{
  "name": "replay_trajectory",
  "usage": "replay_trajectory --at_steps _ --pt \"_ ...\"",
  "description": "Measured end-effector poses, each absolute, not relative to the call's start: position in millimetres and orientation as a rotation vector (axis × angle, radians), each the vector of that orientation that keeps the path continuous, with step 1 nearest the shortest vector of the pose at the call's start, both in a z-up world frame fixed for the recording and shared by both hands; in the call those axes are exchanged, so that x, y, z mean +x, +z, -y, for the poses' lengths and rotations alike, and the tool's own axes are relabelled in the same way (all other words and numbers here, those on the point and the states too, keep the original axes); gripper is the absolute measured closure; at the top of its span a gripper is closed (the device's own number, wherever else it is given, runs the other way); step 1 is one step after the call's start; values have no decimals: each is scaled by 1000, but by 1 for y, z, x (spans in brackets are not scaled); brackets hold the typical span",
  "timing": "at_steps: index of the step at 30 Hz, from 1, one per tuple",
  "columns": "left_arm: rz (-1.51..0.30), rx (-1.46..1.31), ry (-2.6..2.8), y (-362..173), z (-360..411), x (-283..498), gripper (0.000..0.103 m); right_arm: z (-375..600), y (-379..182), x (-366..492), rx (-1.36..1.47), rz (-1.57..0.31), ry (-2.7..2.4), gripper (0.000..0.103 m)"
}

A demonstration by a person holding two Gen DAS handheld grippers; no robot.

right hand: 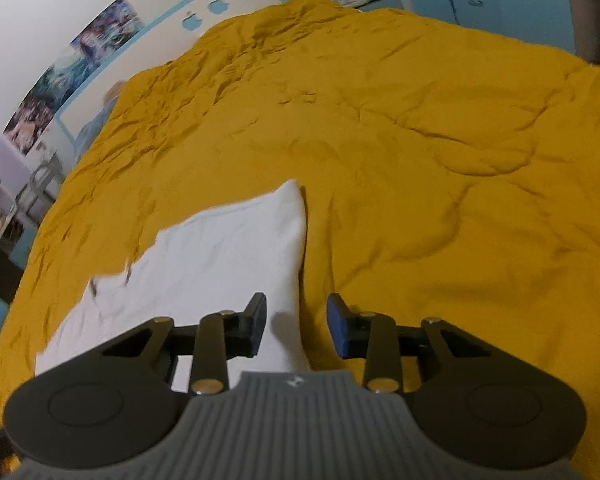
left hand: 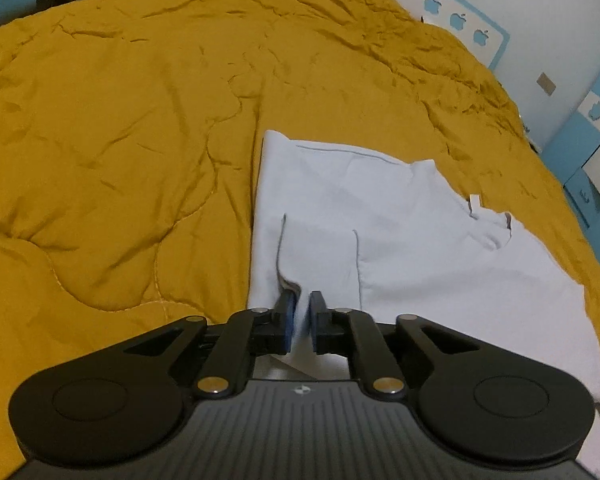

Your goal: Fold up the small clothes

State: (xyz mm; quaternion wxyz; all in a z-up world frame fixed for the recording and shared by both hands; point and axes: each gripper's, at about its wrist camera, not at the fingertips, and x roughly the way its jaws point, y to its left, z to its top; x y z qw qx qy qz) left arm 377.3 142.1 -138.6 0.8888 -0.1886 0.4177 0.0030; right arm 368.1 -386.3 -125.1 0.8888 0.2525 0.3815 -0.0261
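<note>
A small white garment point(left hand: 380, 216) lies partly folded on a mustard-yellow quilt point(left hand: 120, 120). A sleeve point(left hand: 320, 256) is folded over its body, and the collar with a tag sits at the right. My left gripper point(left hand: 302, 316) is shut on the sleeve's near edge, with cloth pinched between the blue pads. In the right wrist view the same garment point(right hand: 220, 256) lies left of centre. My right gripper point(right hand: 296, 322) is open and empty, low over the garment's right edge, one finger over white cloth, the other over quilt point(right hand: 440, 160).
The wrinkled quilt covers the whole bed. A white and blue wall with apple shapes point(left hand: 458, 20) runs behind it. Posters point(right hand: 72, 76) hang on the wall, and a shelf point(right hand: 4, 224) stands beside the bed at the far left.
</note>
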Motion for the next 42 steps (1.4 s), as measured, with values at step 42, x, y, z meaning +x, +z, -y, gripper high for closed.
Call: replay_trajectory --at_steps 42 --pt "-868 11 -308 -43 -107 226 78 372 -28 179 166 -814 168 84"
